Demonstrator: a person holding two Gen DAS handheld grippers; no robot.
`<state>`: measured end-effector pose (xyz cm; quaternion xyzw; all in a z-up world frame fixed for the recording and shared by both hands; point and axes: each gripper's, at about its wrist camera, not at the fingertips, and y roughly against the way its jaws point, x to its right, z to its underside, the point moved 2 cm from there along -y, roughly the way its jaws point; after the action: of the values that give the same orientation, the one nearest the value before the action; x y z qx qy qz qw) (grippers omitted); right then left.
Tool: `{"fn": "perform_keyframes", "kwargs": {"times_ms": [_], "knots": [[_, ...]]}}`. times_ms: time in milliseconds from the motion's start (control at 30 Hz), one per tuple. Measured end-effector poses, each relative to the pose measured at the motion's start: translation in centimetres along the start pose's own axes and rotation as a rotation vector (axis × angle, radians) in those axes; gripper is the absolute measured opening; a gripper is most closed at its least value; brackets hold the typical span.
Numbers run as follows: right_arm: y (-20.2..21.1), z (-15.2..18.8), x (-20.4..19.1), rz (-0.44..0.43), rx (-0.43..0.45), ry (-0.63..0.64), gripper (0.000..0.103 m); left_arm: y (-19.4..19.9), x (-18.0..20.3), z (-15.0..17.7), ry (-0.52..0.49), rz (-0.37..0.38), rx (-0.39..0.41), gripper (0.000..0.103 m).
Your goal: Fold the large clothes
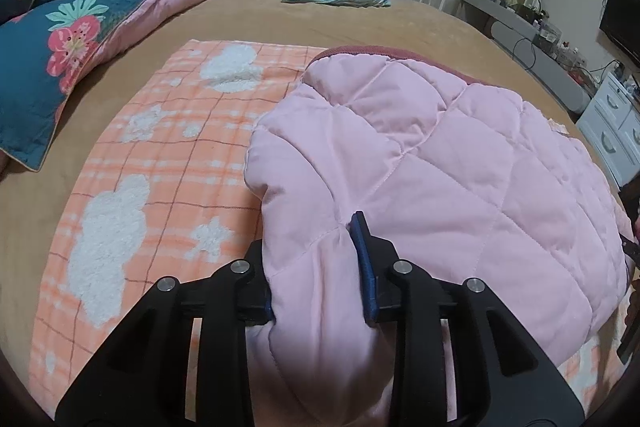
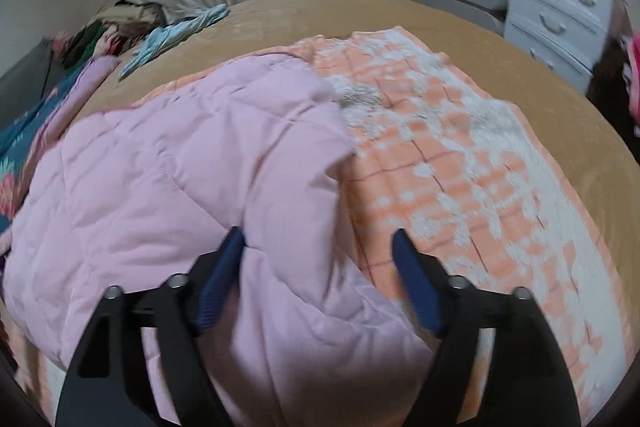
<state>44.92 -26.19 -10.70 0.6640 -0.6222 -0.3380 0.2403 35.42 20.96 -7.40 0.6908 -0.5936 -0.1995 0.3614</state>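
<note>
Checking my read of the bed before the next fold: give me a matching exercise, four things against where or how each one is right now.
Things:
1. pink quilted jacket
2. orange checked blanket
3. left gripper
4. right gripper

States:
a. jaws spread wide, not pressing on the fabric between them
b. lying flat on the tan bed cover, under another item
c. closed on a bunched fold of pink fabric
d. lying on top of the checked blanket

Pairs: 1-d, 2-b, 3-c, 4-a
</note>
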Motion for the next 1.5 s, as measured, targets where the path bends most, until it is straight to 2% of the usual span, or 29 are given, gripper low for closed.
{"fn": "perform_keyframes", "kwargs": {"times_ms": [133,200,300,533,600,700,1067,1367,1500], "knots": [[2.3,0.5,0.2,-0.023,0.041,-0.005,0.096,0.5,-0.1,-0.1,-0.003,-0.014,-0.003,0.028],[3.6,0.9,0.3,-0.054,0.064,-0.017,0.097,1.1,-0.1,-0.1,0.000,-0.020,0.001,0.035],[5.3,1.7,0.3,-0.100,0.078,-0.029,0.097,2.2,-0.2,0.0,0.002,-0.034,0.018,0.053],[8.5,3.8,-0.1,-0.146,0.105,-0.019,0.099,5.7,-0.3,0.7,0.001,-0.031,0.061,0.074],[9.1,4.2,-0.3,-0.154,0.112,-0.018,0.099,6.2,-0.3,0.9,0.002,-0.028,0.064,0.083],[9.9,4.6,-0.5,-0.164,0.117,-0.019,0.099,7.4,-0.3,1.3,0.005,-0.030,0.074,0.092],[11.2,6.3,-1.1,-0.167,0.106,-0.020,0.099,9.7,-0.6,3.3,0.017,-0.031,0.069,0.093],[9.6,7.8,-1.1,-0.154,0.043,-0.061,0.099,8.7,-1.2,5.4,0.062,-0.021,0.013,0.093],[8.6,8.5,-1.5,-0.155,0.011,-0.077,0.099,7.8,-1.6,6.5,0.113,0.014,-0.022,0.093]]}}
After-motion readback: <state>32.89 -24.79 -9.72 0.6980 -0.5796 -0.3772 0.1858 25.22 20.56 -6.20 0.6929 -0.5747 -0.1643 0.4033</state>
